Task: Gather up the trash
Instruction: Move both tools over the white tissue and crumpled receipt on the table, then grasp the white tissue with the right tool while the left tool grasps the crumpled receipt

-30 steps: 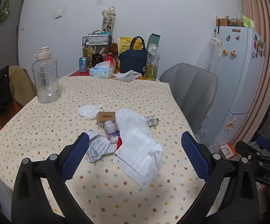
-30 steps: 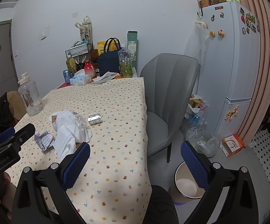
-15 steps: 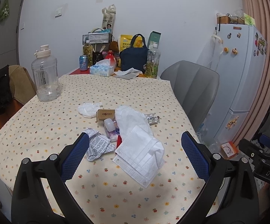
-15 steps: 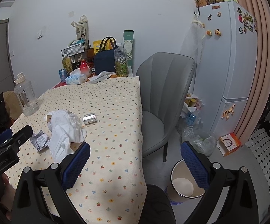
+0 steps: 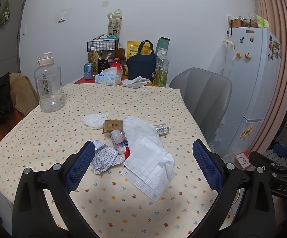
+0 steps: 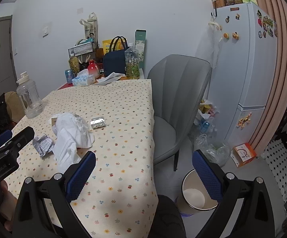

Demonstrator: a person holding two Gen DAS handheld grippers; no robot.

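Note:
Trash lies in a heap on the floral tablecloth (image 5: 44, 138): a white face mask (image 5: 151, 168), a white plastic bag (image 5: 139, 130), crumpled printed paper (image 5: 103, 158), a crumpled tissue (image 5: 93, 120), a small brown box (image 5: 112, 126) and a foil blister pack (image 5: 162, 129). My left gripper (image 5: 143, 168) is open and empty, hovering just before the mask. My right gripper (image 6: 143, 176) is open and empty over the table's right edge. A white trash bin (image 6: 197, 194) stands on the floor below it. The heap also shows in the right wrist view (image 6: 70, 136).
A large clear water jug (image 5: 49, 85) stands at the left. Bottles, a tissue box (image 5: 107, 78) and a dark bag (image 5: 141, 67) crowd the far end. A grey chair (image 6: 175, 99) is beside the table, a fridge (image 6: 246, 59) beyond it, and bags on the floor (image 6: 210, 148).
Both grippers drifted slightly; the left view tilted a little toward the heap. Both stay open and empty.

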